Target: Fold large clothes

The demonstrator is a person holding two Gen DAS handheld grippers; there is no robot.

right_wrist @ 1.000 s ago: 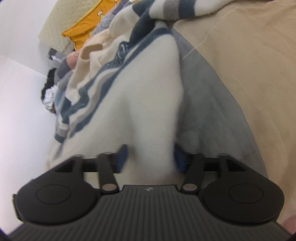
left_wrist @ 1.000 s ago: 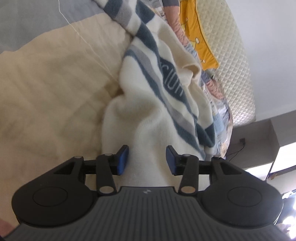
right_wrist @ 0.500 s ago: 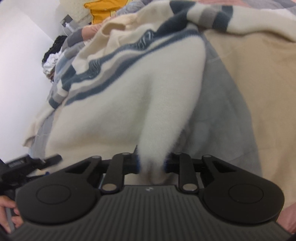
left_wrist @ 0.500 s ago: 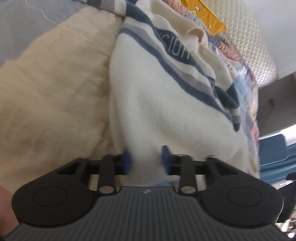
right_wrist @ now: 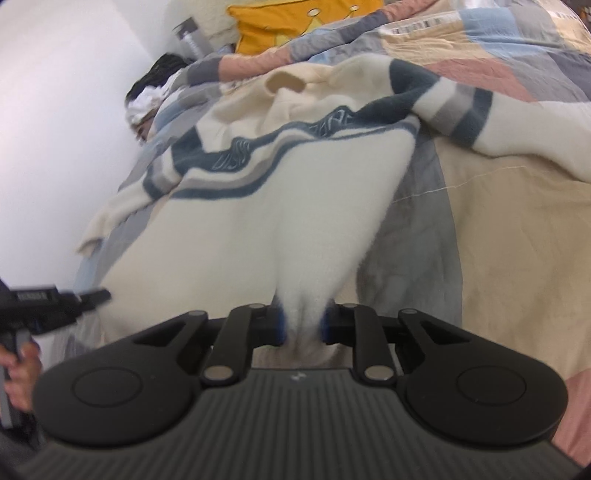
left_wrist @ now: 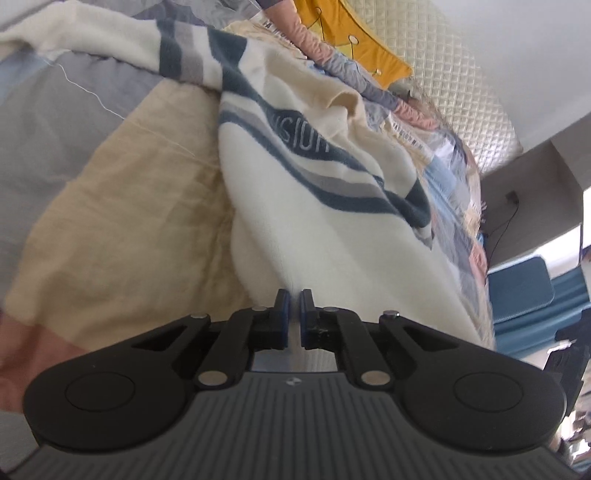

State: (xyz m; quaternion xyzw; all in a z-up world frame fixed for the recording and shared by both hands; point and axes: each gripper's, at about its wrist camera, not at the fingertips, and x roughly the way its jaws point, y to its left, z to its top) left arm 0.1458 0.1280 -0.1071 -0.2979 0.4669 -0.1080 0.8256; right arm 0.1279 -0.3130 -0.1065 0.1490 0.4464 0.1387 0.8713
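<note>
— On the bed, what is seen lying over the patchwork quilt?

— A cream fleece sweater with dark blue and grey stripes is spread across the quilt's beige and grey patches. One striped sleeve is stretched out over the beige patch. A yellow cushion is seen farther back, by the quilted headboard.

— How is the sweater held?

— Its near hem is lifted off the quilt at two places. In the left wrist view, the left gripper is shown with its blue-padded fingers clenched almost together, and a thin edge of the cream fleece is pinched between them. In the right wrist view, the right gripper is clamped on a thicker bunched fold of the same fleece, which is gathered into a narrow neck between the pads. Both sets of fingers have just been closing.

— Is anything else visible?

— The left gripper's black body is seen at the left edge of the right wrist view, with a hand wrapped around its handle.
</note>
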